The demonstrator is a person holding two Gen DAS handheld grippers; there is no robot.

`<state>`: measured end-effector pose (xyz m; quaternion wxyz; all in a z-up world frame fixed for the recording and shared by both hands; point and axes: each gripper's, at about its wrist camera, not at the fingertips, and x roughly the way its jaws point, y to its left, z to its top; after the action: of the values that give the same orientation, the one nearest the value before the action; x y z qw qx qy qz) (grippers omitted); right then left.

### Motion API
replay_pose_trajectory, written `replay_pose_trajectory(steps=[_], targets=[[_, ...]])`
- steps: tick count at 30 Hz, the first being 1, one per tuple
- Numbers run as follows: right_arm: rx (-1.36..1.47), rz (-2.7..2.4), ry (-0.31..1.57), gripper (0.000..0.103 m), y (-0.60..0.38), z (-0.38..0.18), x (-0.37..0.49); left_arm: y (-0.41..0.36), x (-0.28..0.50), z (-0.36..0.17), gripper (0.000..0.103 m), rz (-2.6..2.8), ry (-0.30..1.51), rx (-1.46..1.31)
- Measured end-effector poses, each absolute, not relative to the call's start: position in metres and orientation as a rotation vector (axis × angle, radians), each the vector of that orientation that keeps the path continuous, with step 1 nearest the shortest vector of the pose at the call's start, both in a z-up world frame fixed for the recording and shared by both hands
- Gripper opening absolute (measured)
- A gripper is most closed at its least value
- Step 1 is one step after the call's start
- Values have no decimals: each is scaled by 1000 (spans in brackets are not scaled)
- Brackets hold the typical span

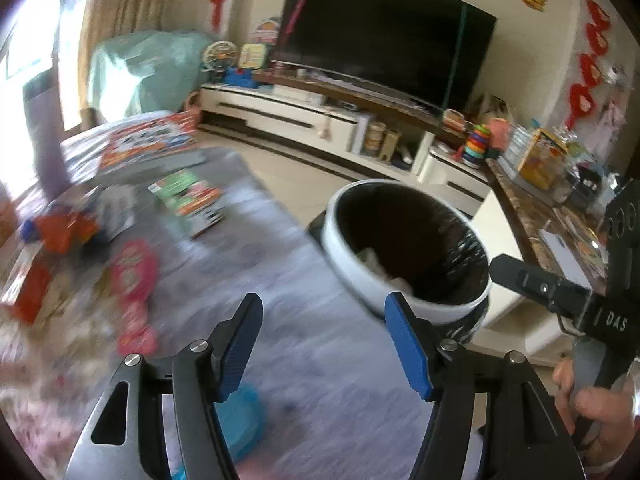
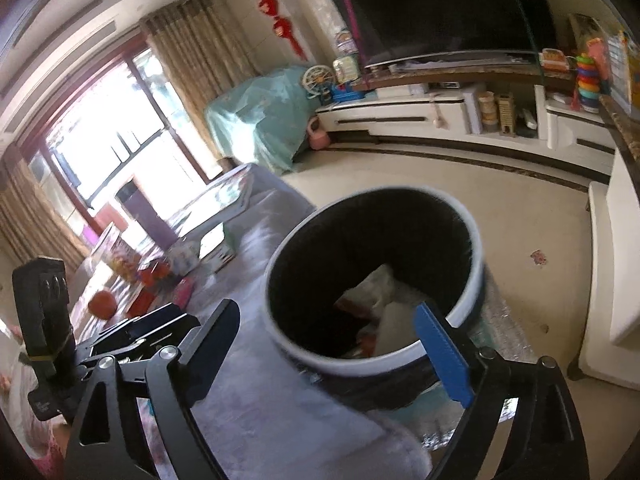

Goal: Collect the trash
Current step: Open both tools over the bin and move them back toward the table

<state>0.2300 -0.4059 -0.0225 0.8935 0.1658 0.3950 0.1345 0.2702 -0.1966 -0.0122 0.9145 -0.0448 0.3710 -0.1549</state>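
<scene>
A round white trash bin (image 1: 356, 276) with a black liner stands beside the grey-covered table (image 1: 320, 360). Crumpled white paper (image 2: 394, 320) and other scraps lie inside the bin (image 2: 348, 366). My left gripper (image 1: 322, 308) is open over the table, just left of the bin, with nothing between its blue pads. My right gripper (image 2: 326, 312) is open wide at the bin's near rim and holds nothing. On the table further left lie a pink wrapper (image 1: 132, 276), a red-orange wrapper (image 1: 64, 228) and a green box (image 1: 188, 196), all blurred.
A blue object (image 1: 244, 412) lies under the left fingers. A hand (image 1: 588, 400) holds the right gripper at the right edge. Behind the bin are tiled floor (image 2: 520, 220), a white TV cabinet (image 2: 440, 120) with toys, and a side counter (image 1: 540, 208).
</scene>
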Motion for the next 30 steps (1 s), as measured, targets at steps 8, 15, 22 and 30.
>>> replay_pose_trajectory(steps=[8,15,22,30], targets=[[330,346,840,91,-361,-35,215,-150,221,-14,63,-206,758,-136],[327,397,863,91,-326,-44,205,-109,189,-19,63,-115,771,-196],[306,454,882,91,-290,-51,190,-79,170,-17,63,-47,774,-224],[263,490,918,91,-251,-61,179,-49,161,-16,63,8,775,-257]])
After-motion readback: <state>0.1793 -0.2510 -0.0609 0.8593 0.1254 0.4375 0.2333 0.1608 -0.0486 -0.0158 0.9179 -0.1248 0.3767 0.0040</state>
